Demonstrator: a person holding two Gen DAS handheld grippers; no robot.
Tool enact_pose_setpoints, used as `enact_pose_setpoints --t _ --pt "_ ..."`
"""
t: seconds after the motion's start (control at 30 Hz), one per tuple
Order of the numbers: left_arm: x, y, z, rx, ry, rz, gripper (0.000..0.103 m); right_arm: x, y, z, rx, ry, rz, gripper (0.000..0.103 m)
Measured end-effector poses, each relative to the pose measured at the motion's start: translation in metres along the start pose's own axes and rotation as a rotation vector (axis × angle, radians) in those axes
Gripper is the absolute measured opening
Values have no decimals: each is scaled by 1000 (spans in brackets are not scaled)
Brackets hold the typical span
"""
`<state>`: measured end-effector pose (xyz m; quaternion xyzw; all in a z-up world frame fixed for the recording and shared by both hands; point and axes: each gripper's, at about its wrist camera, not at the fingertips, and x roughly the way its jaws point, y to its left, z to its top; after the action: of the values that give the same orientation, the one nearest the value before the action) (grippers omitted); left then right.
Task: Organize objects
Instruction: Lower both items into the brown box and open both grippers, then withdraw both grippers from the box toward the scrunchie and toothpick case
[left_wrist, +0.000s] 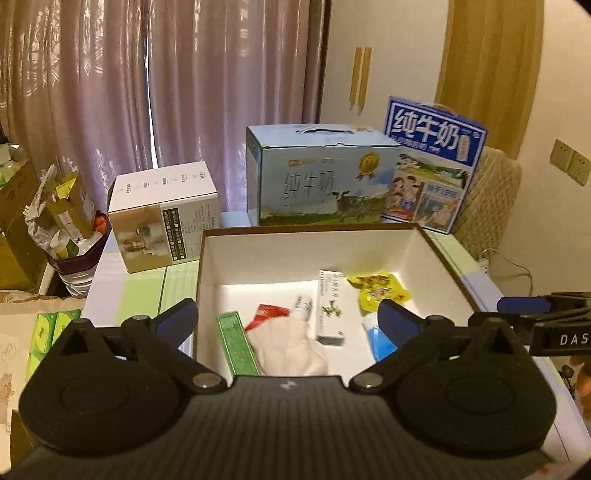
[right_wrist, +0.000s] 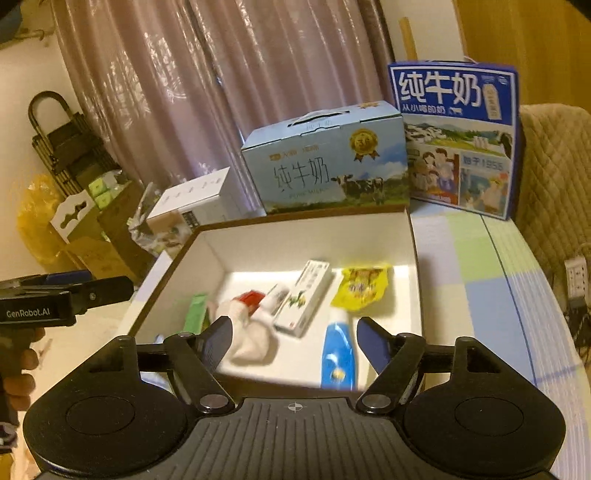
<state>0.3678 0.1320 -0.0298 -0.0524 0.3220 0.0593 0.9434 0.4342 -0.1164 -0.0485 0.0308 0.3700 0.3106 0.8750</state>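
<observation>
Two views. From the left wrist we see the left gripper (left_wrist: 288, 321), jaws wide and empty, over the box (left_wrist: 436, 254) on the desk (left_wrist: 125, 291), holding a cloth (left_wrist: 288, 347) and carton (left_wrist: 330, 306). From the right wrist, the right gripper (right_wrist: 293, 341), jaws wide, hovers near the blue tube (right_wrist: 338, 356).

2 wrist views, close above the shared open box (left_wrist: 436, 254), facing the curtain (right_wrist: 221, 92).

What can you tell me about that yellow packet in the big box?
The yellow packet is a small, crinkly, shiny snack pouch with a colourful picture, its print too blurred to read. It lies flat on the white floor of the open box, toward the far right corner, just right of the white carton. No gripper touches it.
</observation>
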Motion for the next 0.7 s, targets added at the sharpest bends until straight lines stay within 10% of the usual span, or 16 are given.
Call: enact_pose_setpoints --t 0.3,0.7 --pt "-46 -35 -41 33 -45 75 102 -38 7 -44 53 -11 -56 72" --pt "-34 -45 -94 -93 120 32 102 -26 12 -92 -48 124 -119 72"
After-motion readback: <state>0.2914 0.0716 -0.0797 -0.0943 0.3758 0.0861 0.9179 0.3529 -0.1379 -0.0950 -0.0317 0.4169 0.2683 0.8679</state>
